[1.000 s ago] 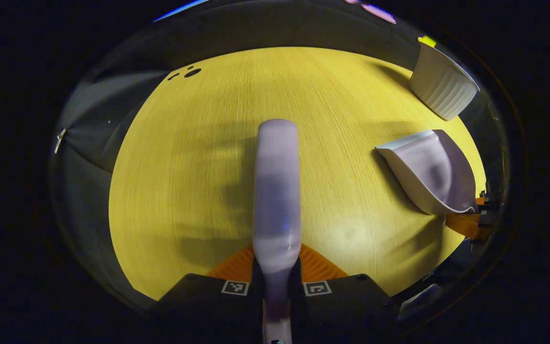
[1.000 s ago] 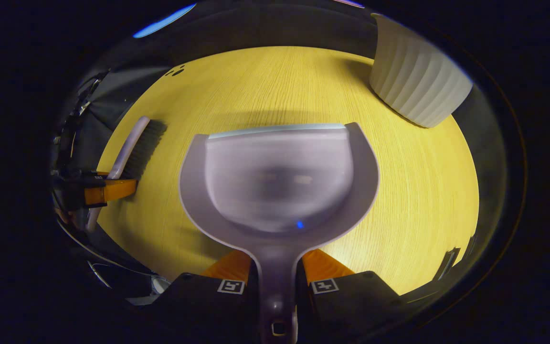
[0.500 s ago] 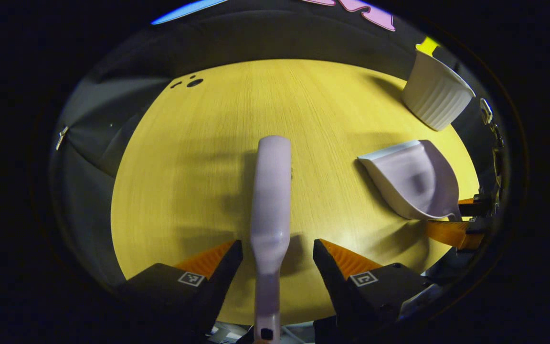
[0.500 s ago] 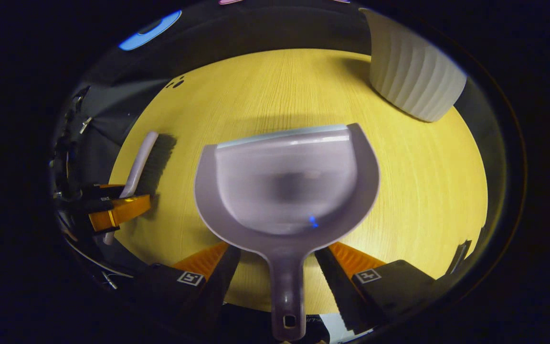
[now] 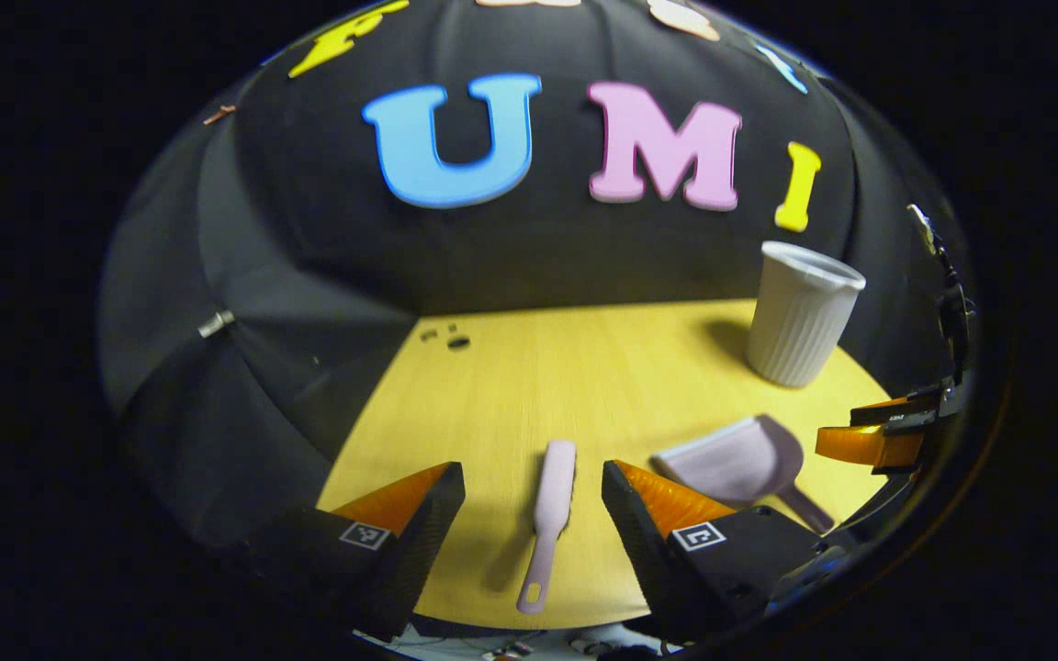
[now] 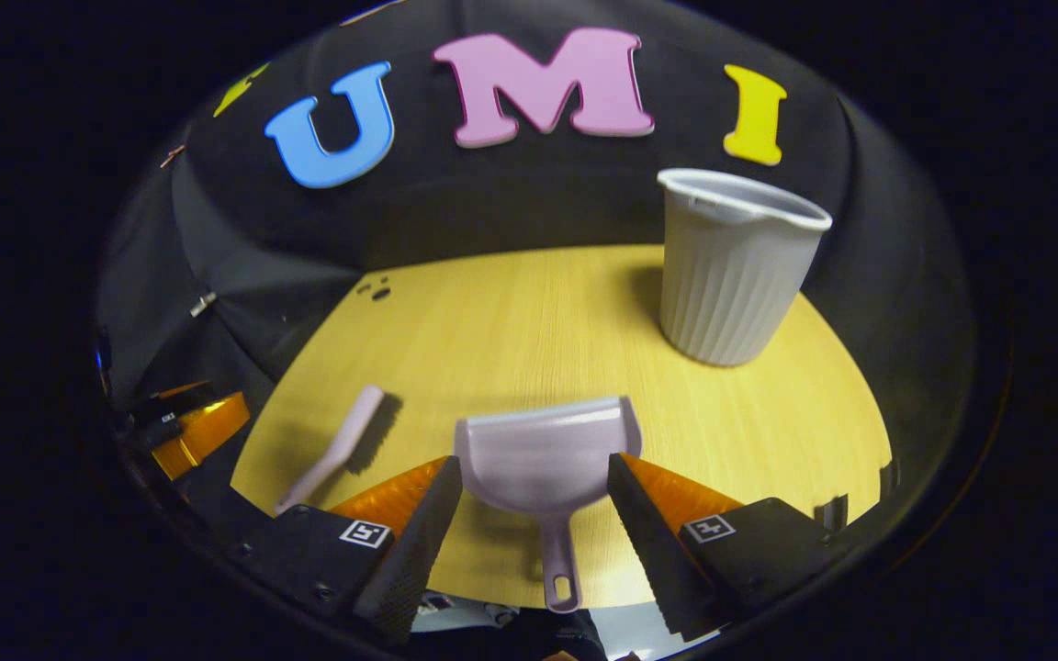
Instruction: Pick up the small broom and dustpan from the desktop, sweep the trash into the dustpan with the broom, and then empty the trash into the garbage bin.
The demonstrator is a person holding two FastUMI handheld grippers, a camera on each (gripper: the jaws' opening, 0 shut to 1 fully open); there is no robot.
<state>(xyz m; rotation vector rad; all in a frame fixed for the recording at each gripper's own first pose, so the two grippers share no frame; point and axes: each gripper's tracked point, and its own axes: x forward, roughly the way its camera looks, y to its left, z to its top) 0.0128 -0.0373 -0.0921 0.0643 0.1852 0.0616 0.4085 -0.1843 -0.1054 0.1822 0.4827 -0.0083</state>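
Both tools have been let go within the last second. The left gripper (image 5: 534, 500) now stands wide open and pulled back, the broom (image 5: 549, 509) lying flat between its fingers. The right gripper (image 6: 534, 496) gapes likewise around the dustpan (image 6: 543, 456), which looks empty, so the task seems finished. Farther ahead on the wooden desktop (image 6: 529, 312) stands the ribbed garbage bin (image 6: 733, 266), before the cloth wall.

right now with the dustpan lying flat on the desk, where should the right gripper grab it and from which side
Grip the dustpan by its narrow handle, coming from the near desk edge. In the right gripper view the handle points back between the open right gripper, slim enough for both fingers, while the wide scoop faces the garbage bin.
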